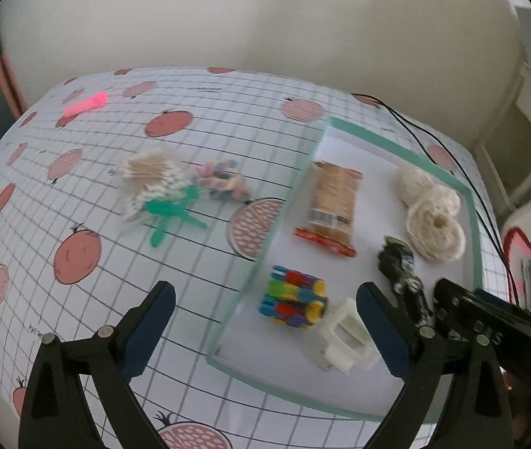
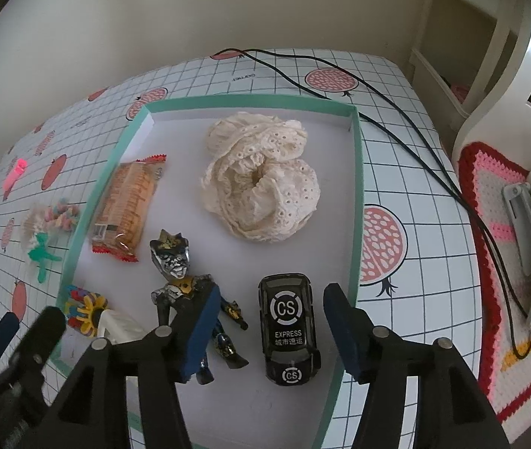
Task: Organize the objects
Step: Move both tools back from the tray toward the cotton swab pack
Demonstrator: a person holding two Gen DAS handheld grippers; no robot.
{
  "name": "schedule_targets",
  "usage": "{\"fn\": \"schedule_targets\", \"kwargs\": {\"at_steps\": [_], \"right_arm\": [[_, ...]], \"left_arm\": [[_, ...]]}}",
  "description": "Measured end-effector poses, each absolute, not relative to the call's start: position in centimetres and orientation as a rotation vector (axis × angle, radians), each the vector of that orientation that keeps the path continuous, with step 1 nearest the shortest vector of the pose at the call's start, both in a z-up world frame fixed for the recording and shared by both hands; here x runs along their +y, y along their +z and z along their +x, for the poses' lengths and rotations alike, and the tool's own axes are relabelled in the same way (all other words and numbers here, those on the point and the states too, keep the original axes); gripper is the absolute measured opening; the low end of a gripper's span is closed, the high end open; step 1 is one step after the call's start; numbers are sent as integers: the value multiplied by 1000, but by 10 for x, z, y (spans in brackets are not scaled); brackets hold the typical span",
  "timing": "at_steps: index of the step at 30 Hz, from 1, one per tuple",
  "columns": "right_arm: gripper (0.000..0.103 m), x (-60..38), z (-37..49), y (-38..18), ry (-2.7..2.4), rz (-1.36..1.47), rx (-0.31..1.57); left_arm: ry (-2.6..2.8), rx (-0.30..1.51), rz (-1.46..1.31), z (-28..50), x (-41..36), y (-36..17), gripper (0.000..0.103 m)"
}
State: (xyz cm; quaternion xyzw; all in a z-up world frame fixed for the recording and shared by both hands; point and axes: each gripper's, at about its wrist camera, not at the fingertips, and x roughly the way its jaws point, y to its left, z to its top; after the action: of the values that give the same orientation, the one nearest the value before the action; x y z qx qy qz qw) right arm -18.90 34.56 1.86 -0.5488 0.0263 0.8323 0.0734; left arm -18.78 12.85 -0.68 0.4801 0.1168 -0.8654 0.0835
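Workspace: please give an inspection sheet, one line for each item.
Surface: table with a grid and fruit cloth.
Job's things: tray holds biscuits, lace, figure, toy car, blocks, white part.
Clutter: swabs, green clip, candy, pink piece lie outside the tray.
Grippers: left gripper open; right gripper open around the car.
Cables: black cable crosses the table.
Surroundings: wall, chair with crochet mat.

Table point(image 2: 407, 142) bears tray point(image 2: 357, 172), swabs point(image 1: 149, 176), cable point(image 2: 396, 101)
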Motion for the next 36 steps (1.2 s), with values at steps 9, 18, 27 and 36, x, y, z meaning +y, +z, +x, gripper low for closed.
{"fn": "schedule_targets", "kwargs": {"at_steps": [9, 18, 27, 36], "right_arm": [[79, 341, -189, 20, 2534, -1641, 81], [100, 340, -190, 20, 2546, -1637, 72], [103, 336, -191, 20, 2563, -1630, 51], [103, 332, -190, 24, 2577, -1614, 52]], "left_arm": [[-2507, 407, 1361, -186, 105, -11, 98], [-2495, 406, 1358, -185, 101, -13, 103], [-2489, 404, 1357, -185, 99, -14, 103], [-2499, 402, 1381, -191, 96, -14, 103]]}}
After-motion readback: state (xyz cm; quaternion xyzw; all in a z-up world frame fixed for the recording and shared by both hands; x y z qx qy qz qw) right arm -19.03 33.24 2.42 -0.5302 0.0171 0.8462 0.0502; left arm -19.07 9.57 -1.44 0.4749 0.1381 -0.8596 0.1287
